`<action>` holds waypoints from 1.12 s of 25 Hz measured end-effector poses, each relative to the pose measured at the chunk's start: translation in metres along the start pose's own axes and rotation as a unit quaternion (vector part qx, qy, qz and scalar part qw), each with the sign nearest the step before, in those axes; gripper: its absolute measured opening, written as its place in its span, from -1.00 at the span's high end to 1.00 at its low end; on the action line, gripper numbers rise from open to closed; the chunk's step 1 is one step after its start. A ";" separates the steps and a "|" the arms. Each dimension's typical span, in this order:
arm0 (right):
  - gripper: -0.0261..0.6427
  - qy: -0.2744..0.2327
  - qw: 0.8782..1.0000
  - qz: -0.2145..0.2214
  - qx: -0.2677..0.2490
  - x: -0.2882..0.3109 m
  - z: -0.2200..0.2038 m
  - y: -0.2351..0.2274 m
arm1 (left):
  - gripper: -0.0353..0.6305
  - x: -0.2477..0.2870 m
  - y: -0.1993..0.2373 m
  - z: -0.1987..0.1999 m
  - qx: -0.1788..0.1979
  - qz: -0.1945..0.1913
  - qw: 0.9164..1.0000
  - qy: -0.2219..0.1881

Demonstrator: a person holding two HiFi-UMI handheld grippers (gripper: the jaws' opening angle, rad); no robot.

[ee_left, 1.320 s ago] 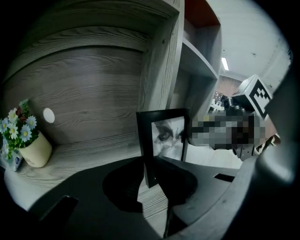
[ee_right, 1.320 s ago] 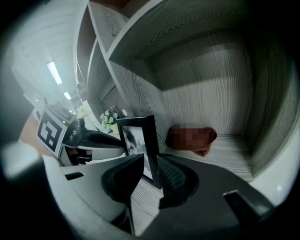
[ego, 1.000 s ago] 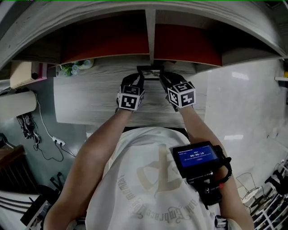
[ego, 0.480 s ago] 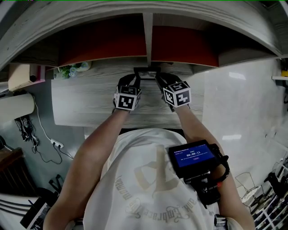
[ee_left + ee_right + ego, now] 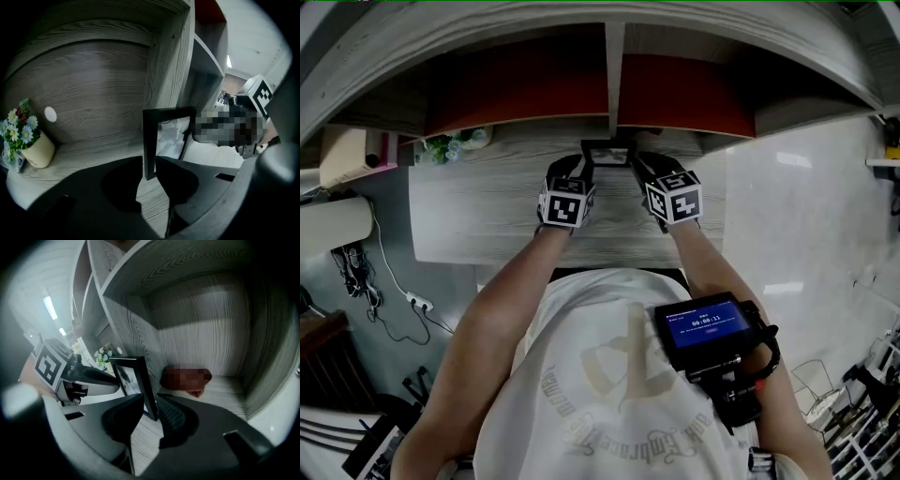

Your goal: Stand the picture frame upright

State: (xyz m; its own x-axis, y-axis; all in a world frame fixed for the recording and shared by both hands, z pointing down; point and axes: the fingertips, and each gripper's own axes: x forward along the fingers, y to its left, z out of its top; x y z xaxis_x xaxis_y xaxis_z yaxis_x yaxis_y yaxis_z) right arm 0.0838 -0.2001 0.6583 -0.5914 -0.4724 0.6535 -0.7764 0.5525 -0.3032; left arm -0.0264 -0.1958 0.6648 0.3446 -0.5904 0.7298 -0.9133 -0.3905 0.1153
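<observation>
The frame [image 5: 607, 152] stands upright on the grey wood-grain desk [image 5: 487, 211], one side edge between each pair of fingers. The left gripper [image 5: 149, 164] has just been opening its fingers [image 5: 117, 183]. The frame's left edge sits between them and both tips seem to touch it, though the dark view leaves that unsure. The right gripper [image 5: 151, 401] is clenched on the frame's right edge. A blue screen [image 5: 708, 325] strapped to the right forearm reads 00:00:11. Each cube [image 5: 565, 208] behind the fingers carries black square markers. Left of the left fingers stands a flower pot [image 5: 38, 151]. Above the fingers are red-backed shelf bays [image 5: 525, 89]. Right of the desk lies glossy white floor [image 5: 806, 216].
</observation>
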 end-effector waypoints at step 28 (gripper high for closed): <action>0.91 -0.105 0.994 -0.003 0.004 -0.074 0.006 0.041 | 0.87 -0.090 -0.004 -0.015 -0.057 -0.061 0.993 -0.085</action>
State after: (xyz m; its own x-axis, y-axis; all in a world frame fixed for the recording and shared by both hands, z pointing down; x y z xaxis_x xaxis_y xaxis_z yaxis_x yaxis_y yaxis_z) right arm 0.0948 -0.1470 0.5931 -0.6178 -0.6092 0.4971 -0.7817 0.5441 -0.3047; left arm -0.0576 -0.1303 0.6089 0.4772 -0.6579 0.5825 -0.8777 -0.3894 0.2792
